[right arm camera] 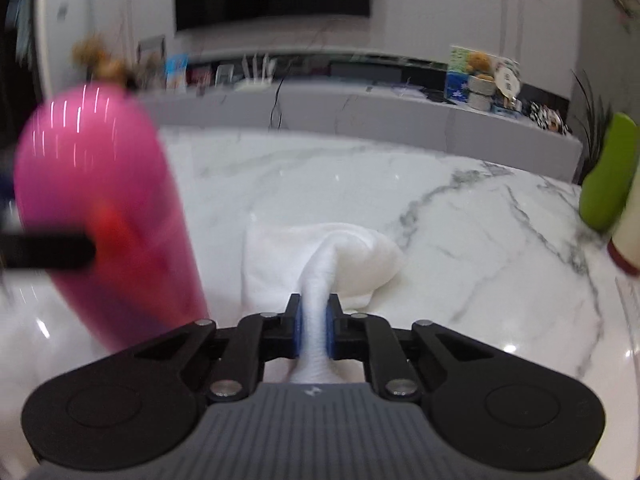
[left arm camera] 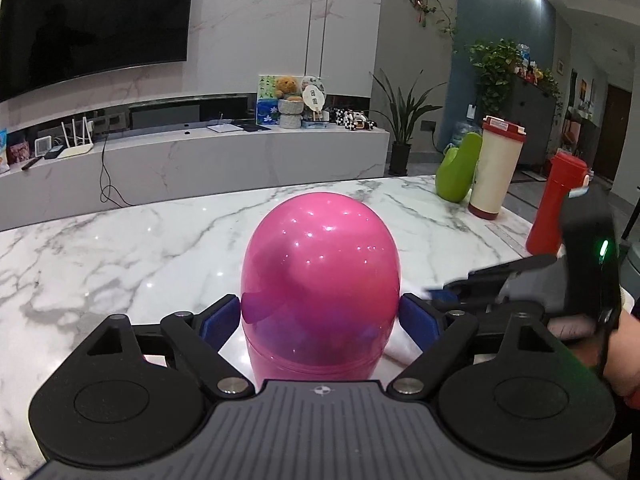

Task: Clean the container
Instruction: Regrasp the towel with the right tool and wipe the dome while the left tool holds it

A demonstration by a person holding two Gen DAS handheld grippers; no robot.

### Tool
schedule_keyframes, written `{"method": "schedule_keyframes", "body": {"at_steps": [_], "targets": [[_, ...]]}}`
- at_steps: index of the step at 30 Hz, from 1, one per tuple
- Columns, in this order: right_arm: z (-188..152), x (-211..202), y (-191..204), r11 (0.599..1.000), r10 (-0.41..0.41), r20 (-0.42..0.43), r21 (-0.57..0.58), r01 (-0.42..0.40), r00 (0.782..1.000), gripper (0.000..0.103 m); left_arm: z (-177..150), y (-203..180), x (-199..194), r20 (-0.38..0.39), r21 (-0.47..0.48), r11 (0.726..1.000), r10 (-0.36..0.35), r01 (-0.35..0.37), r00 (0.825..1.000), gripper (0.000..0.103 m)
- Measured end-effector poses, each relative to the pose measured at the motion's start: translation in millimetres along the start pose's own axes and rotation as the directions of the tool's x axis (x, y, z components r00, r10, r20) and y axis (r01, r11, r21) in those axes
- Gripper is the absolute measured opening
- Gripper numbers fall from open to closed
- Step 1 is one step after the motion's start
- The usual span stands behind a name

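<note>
Glossy pink plastic container (left arm camera: 320, 276), soft white terry cloth (right arm camera: 320, 264), polished veined marble tabletop (left arm camera: 120, 248).

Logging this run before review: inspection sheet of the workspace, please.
Surface: marble table, glossy.
Job's things: pink container upright; white cloth beside it.
Clutter: green bottle, cream tumbler, red bottle at the far right.
Grippers: left gripper pads against the container's sides; right gripper shut on the cloth.
Cables: black cord down the TV bench.
Surroundings: TV, plants.
</note>
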State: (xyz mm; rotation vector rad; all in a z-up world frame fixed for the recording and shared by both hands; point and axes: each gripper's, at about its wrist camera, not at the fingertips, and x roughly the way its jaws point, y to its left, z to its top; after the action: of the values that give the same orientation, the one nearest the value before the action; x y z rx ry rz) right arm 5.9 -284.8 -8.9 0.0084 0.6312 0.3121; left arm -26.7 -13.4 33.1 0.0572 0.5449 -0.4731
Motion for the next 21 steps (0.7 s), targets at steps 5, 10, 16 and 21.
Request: {"method": "schedule_keyframes", "body": {"at_steps": [5,10,16,21], "targets": [[27,-33,-25,0.967,0.142,0.201,0.182,-0.180,0.969,0.014,3,8,1,-0.010,0.033,0.998,-0.050,0.050,0.999,0.085],[39,-42,-47,0.832,0.368,0.326,0.303,-0.465,0.871,0.014,10,20,6,-0.034,0.077,0.990,-0.114,0.117,0.993,0.085],[39,-21,-21,0.882,0.367,0.186,0.243,-0.404,0.912,0.014,13,26,10,-0.048,0.100,0.983,-0.148,0.152,0.988,0.085],[35,-3,-16,0.909,0.323,0.100,0.245,-0.338,0.941,0.013,12,25,10,-0.049,0.100,0.982,-0.154,0.158,0.987,0.085]]}}
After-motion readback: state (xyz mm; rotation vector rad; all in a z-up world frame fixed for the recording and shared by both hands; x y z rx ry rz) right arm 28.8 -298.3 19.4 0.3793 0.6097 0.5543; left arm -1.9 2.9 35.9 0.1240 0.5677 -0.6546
